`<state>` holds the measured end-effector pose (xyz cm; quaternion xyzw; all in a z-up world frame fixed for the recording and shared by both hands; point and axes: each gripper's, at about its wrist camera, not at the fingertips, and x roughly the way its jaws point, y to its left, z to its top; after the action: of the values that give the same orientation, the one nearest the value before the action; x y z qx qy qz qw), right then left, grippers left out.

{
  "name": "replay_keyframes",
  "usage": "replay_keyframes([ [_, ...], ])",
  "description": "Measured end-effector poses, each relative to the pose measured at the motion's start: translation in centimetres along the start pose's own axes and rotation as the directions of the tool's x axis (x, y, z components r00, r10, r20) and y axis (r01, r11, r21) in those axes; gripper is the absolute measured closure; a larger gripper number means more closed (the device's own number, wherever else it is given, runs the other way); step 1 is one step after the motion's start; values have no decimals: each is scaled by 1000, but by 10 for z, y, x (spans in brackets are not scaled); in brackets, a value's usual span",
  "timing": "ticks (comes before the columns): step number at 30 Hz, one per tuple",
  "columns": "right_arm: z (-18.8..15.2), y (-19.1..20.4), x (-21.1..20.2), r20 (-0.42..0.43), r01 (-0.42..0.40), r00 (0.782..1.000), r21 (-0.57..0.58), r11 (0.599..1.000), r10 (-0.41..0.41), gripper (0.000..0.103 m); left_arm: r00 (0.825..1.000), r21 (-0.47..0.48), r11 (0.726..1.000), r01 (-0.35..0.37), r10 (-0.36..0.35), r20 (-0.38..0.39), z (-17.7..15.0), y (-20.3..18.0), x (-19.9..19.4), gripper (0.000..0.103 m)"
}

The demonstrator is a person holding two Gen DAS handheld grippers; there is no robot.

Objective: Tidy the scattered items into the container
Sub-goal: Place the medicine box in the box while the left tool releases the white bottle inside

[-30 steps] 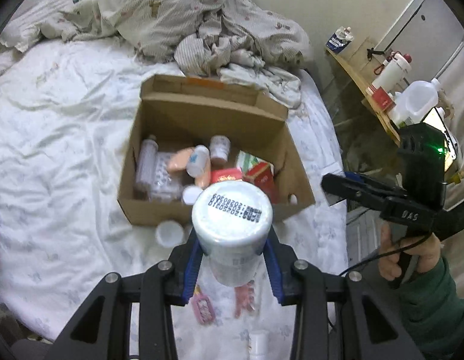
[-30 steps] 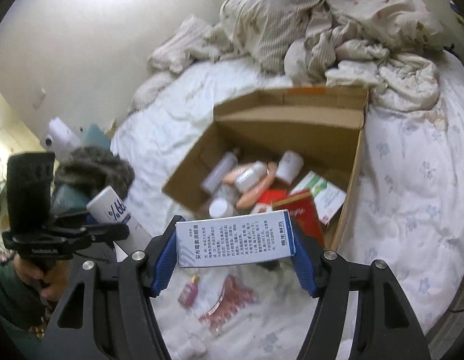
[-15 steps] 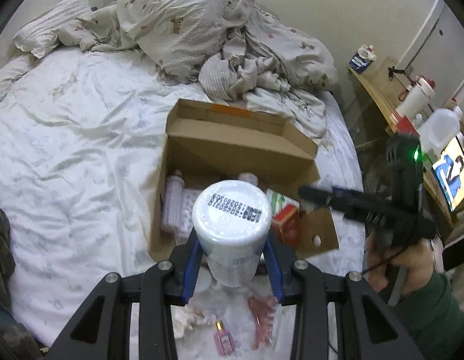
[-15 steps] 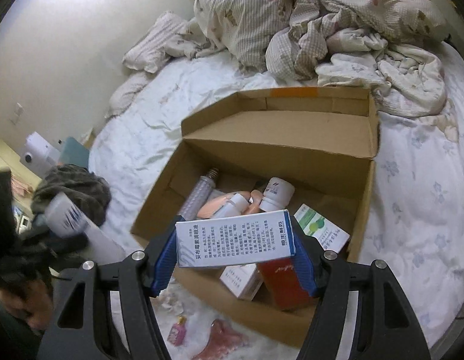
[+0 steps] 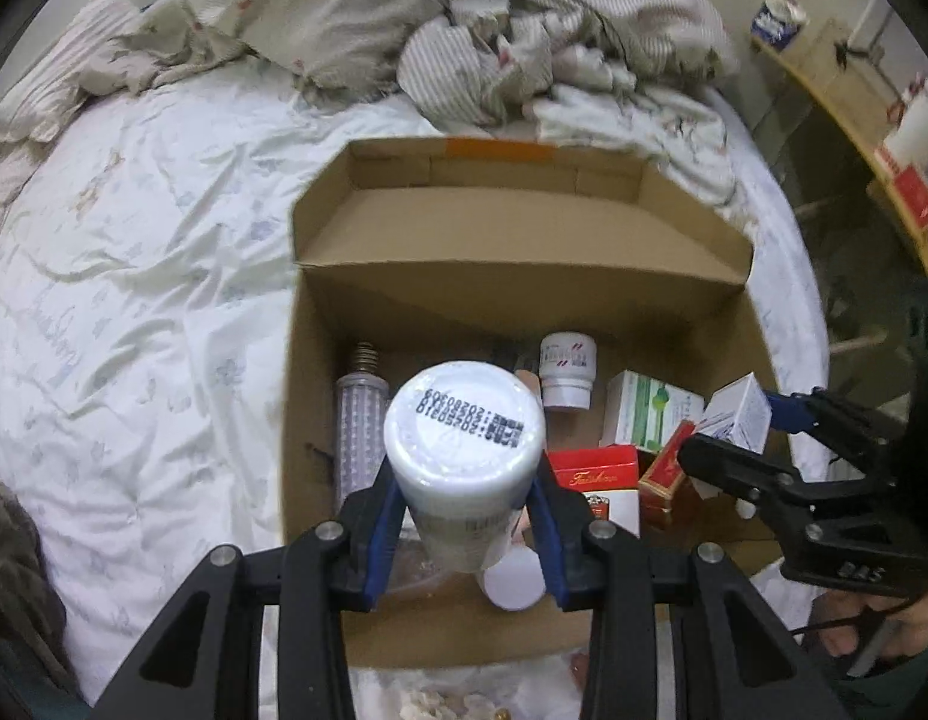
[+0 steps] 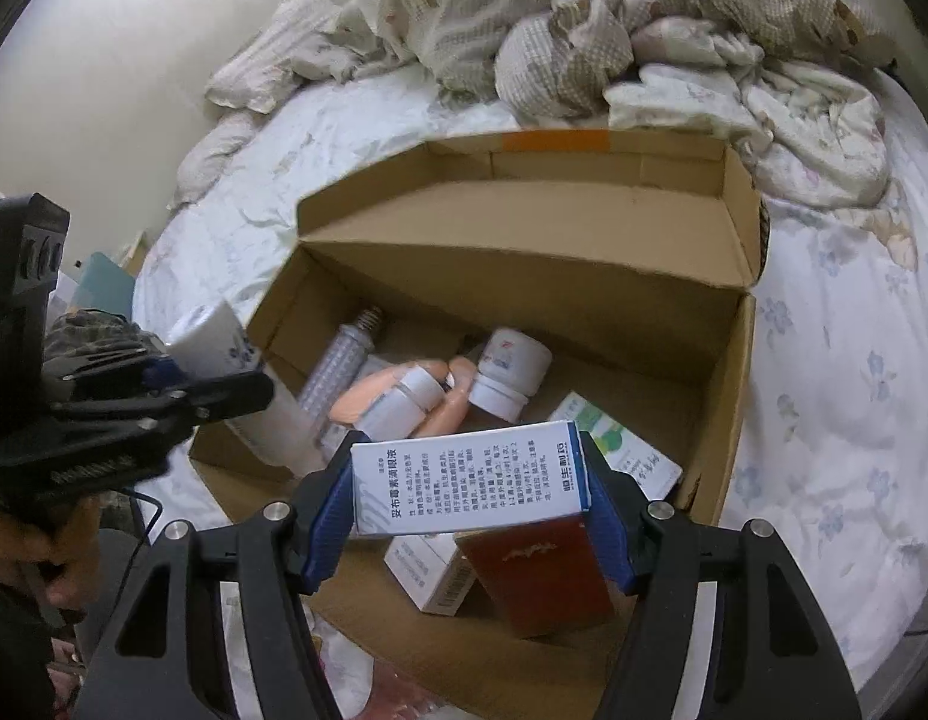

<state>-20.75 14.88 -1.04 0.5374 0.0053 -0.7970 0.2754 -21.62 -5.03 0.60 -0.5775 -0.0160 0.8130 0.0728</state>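
Observation:
An open cardboard box (image 5: 523,240) (image 6: 523,258) sits on the bed and holds bottles, a ribbed clear bottle (image 5: 359,426) and red and green cartons. My left gripper (image 5: 464,510) is shut on a white bottle (image 5: 464,438), held above the box's near left part. My right gripper (image 6: 469,516) is shut on a white and blue medicine carton (image 6: 469,483), held over the box's near right part. The right gripper with its carton (image 5: 736,414) also shows at the right of the left wrist view. The left gripper with its bottle (image 6: 224,342) shows at the left of the right wrist view.
The box lies on a white floral sheet (image 5: 134,300). A crumpled duvet (image 5: 464,18) is piled behind the box. A wooden shelf with containers (image 5: 883,120) stands to the right of the bed. Small items lie on the sheet in front of the box (image 5: 440,702).
Both grippers have moved forward with their loads, from in front of the box to over it. The box now fills more of both views.

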Motion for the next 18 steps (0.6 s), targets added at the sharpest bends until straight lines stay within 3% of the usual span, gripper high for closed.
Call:
replay_keyframes([
  [4, 2, 3, 4, -11, 17, 1000, -14, 1000, -17, 33, 999, 44, 998, -40, 41, -22, 3, -9, 16, 64],
  [18, 1, 5, 20, -50, 78, 996, -21, 997, -79, 32, 998, 42, 998, -42, 44, -48, 8, -20, 39, 64],
])
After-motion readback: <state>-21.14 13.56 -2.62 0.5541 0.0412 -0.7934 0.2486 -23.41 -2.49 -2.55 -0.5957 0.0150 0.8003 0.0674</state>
